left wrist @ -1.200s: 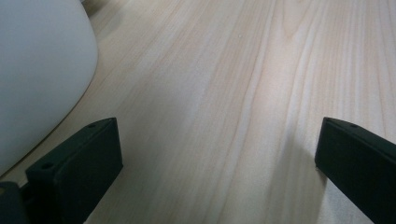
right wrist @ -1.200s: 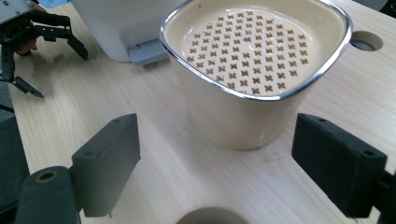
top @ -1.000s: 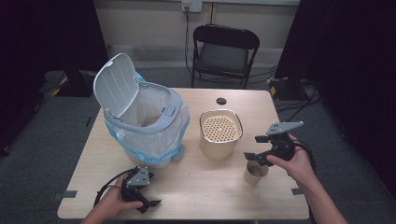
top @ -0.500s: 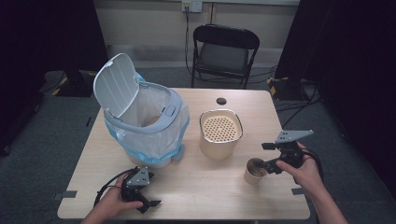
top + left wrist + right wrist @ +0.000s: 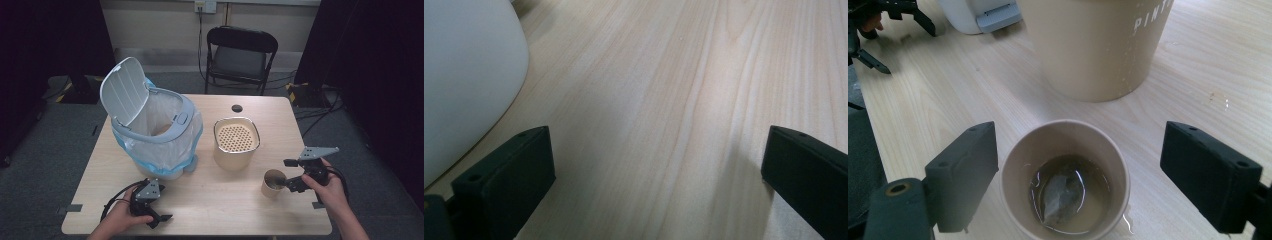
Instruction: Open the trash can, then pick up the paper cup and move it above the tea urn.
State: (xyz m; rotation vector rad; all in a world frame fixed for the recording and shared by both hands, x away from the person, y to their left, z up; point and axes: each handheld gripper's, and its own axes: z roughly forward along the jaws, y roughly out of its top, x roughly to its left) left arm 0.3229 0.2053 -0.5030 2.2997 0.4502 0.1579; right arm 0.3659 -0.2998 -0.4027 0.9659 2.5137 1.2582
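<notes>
right gripper (image 5: pixel 1075 165): jaws spread, now lowered either side of small tan paper cup with teabag (image 5: pixel 1065 177) | cup: near table's right front, beside perforated beige canister (image 5: pixel 236 142) | left gripper (image 5: pixel 159 217): spread, unmoved on light wooden table (image 5: pixel 210 200)

We see a tan paper cup (image 5: pixel 1064 175) holding brown tea, a beige canister (image 5: pixel 236 142) with a dotted top, a white bin (image 5: pixel 150 131), a pale wood table (image 5: pixel 210 200).

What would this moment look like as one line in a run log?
right gripper: open, jaws either side of paper cup | cup: upright, teabag in liquid | left gripper: open, over table
</notes>
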